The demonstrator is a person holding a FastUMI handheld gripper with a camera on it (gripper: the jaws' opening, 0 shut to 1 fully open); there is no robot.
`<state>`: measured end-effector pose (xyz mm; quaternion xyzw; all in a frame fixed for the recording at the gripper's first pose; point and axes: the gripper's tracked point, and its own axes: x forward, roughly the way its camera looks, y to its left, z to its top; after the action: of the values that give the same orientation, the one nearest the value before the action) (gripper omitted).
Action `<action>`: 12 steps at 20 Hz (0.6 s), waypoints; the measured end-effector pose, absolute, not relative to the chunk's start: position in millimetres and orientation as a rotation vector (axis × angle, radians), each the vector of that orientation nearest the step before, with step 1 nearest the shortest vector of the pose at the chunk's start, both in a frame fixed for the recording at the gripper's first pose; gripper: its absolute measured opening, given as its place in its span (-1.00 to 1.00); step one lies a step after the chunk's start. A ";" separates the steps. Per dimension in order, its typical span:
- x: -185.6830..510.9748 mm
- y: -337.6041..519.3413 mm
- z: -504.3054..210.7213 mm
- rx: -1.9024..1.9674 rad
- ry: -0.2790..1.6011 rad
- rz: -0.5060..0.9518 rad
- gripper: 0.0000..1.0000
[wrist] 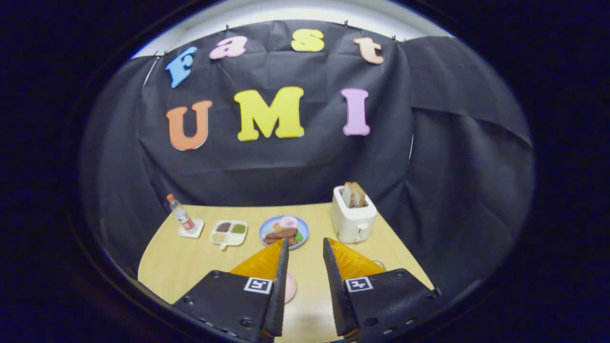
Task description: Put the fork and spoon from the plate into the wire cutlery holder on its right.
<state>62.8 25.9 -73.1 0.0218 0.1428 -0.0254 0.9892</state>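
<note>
Gripper (306, 244) jaws stand apart w/ a moderate gap, nothing held between them, just bare tabletop showing thru the gap. Fingers angle fwd and slightly inward, hovering above the near part of the wooden table (190, 267). Tucked against the inner edge of the left finger is a sliver of a pink plate (289, 287), mostly hidden under the finger body; can't tell if fork or spoon lie on it. Past the right finger's outer edge a small bit of wire (379, 262) peeks out, possibly the cutlery holder, too little visible to be sure. Just ahead of the fingertips sits a blue plate (268, 227) w/ toy food on it, near the left tip but apart from it. Beyond the right tip stands a white toaster (352, 221) w/ two bread slices upright in its slots. Further left along the table's back: a divided white tray (229, 231) w/ grains in compartments, then a small bottle (180, 213) w/ red cap, standing on a white coaster (190, 230), slightly tilted in the fisheye.
</note>
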 end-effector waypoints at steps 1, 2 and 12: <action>57.3 34.7 -63.4 0.030 0.227 -0.036 -0.17; 52.1 40.1 -56.6 0.012 0.183 -0.031 -0.16; 8.3 72.6 -11.4 -0.043 -0.027 0.029 0.91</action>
<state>8.3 72.6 -11.4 -0.0216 -0.0133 0.0145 0.9996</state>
